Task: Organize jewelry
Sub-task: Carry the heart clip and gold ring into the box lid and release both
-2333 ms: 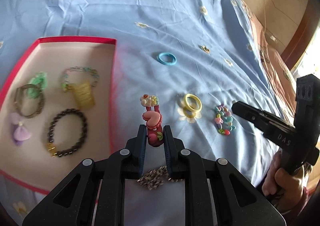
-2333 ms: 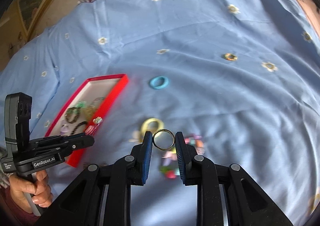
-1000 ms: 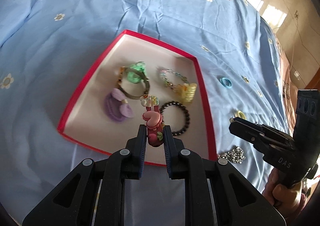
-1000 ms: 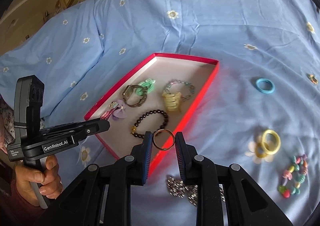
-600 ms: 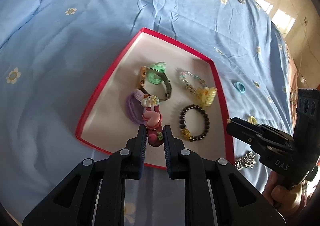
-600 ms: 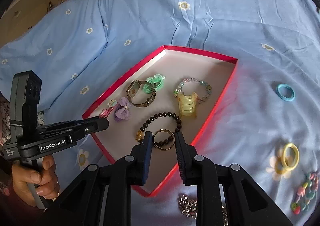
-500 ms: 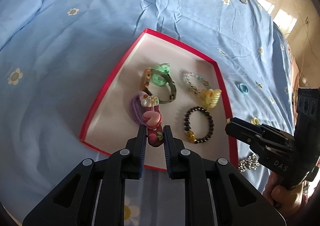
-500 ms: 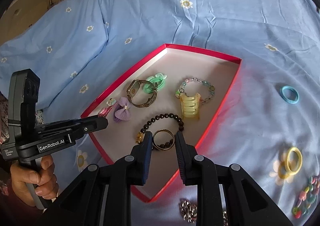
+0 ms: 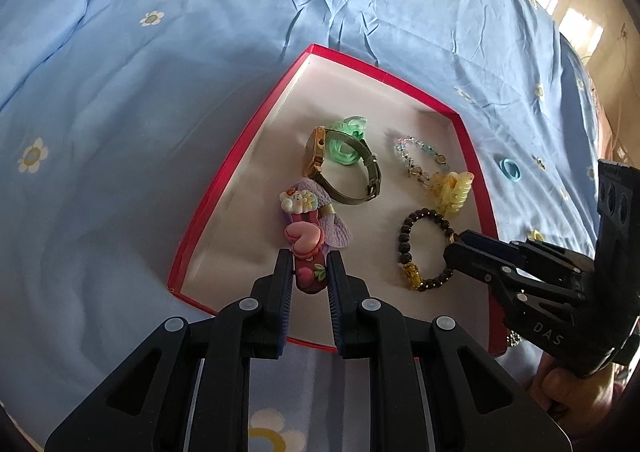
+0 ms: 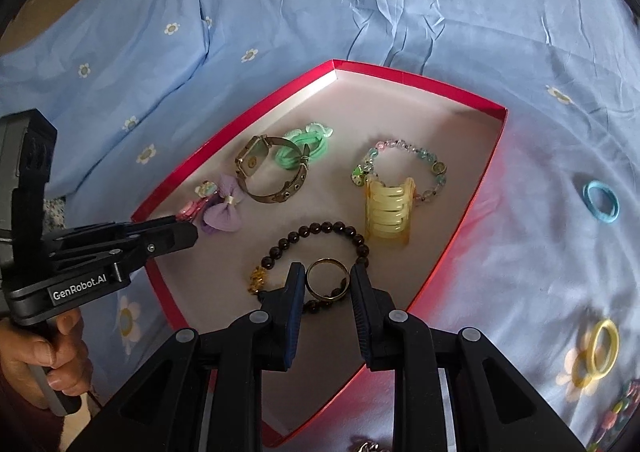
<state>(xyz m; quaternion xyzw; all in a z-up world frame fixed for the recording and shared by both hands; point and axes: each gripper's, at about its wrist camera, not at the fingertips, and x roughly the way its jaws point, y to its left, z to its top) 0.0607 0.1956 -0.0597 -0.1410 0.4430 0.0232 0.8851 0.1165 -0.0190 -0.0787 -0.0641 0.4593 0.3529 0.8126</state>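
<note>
A red-rimmed tray [image 9: 224, 172] [image 10: 484, 176] lies on the blue bedspread. My left gripper [image 9: 308, 272] is shut on a pink hair clip [image 9: 304, 236] with a heart charm, held over the tray's near left part, above a purple bow [image 9: 340, 232]. My right gripper [image 10: 326, 280] is shut on a brass ring [image 10: 326, 278], hovering over a dark bead bracelet [image 10: 320, 230] in the tray. The left gripper [image 10: 188, 238] also shows in the right wrist view at the tray's left rim, clip tip [image 10: 202, 190] poking out. The right gripper [image 9: 456, 252] reaches in from the right in the left wrist view.
In the tray also lie a watch [image 10: 260, 168], a green hair tie [image 10: 308, 140], a pastel bead bracelet [image 10: 416, 156] and a yellow claw clip [image 10: 388, 212]. On the bedspread to the right lie a blue hair tie [image 10: 600, 202], yellow rings [image 10: 604, 344] and a colourful bead string [image 10: 616, 408].
Both grippers have moved in over the tray and lower, each keeping its grip. The tray looks larger and nearer in both views.
</note>
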